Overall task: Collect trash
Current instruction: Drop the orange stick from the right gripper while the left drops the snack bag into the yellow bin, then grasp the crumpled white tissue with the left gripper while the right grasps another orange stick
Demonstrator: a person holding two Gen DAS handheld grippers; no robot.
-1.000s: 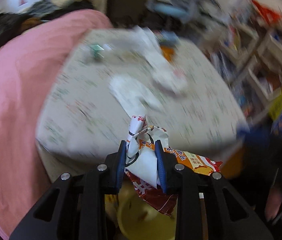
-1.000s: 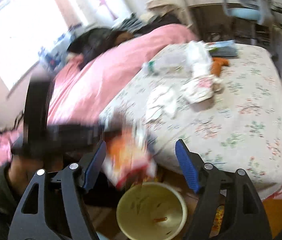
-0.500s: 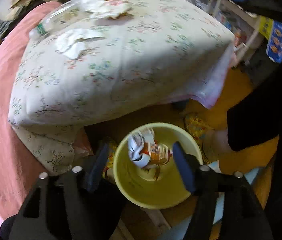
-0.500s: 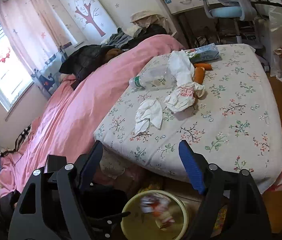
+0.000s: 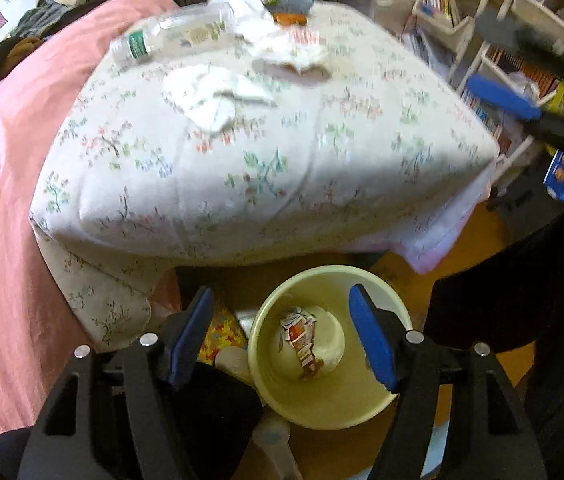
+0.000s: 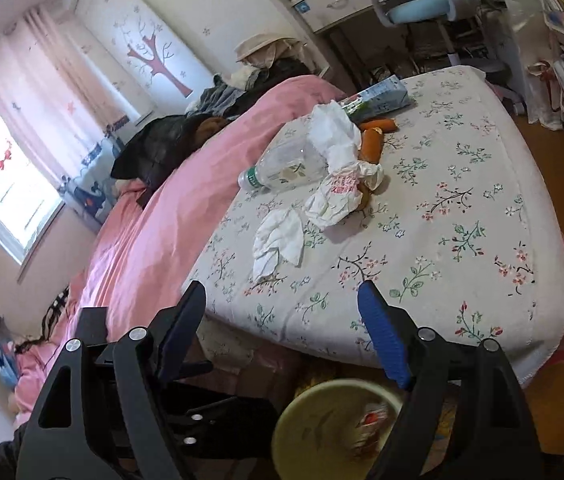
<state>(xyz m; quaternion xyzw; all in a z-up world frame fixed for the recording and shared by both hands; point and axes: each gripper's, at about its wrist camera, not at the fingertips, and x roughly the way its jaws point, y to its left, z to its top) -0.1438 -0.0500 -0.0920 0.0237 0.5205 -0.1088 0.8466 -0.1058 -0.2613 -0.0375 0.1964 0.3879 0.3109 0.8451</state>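
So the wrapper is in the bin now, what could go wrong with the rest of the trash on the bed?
1. The plastic bottle lies on its side on soft bedding, so it may roll or slip from the fingers.
2. The crumpled white bag lies over the sausages; pulling it could drag them onto the floral sheet.
3. The yellow bin has a small opening, so a limp tissue might miss it.

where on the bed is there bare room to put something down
Free: the floral sheet to the right of the trash pile, out to the bed's edge, and the near strip below the tissue. Crowded: the bottle, white wrapper, sausages and carton clustered beside the pink quilt.
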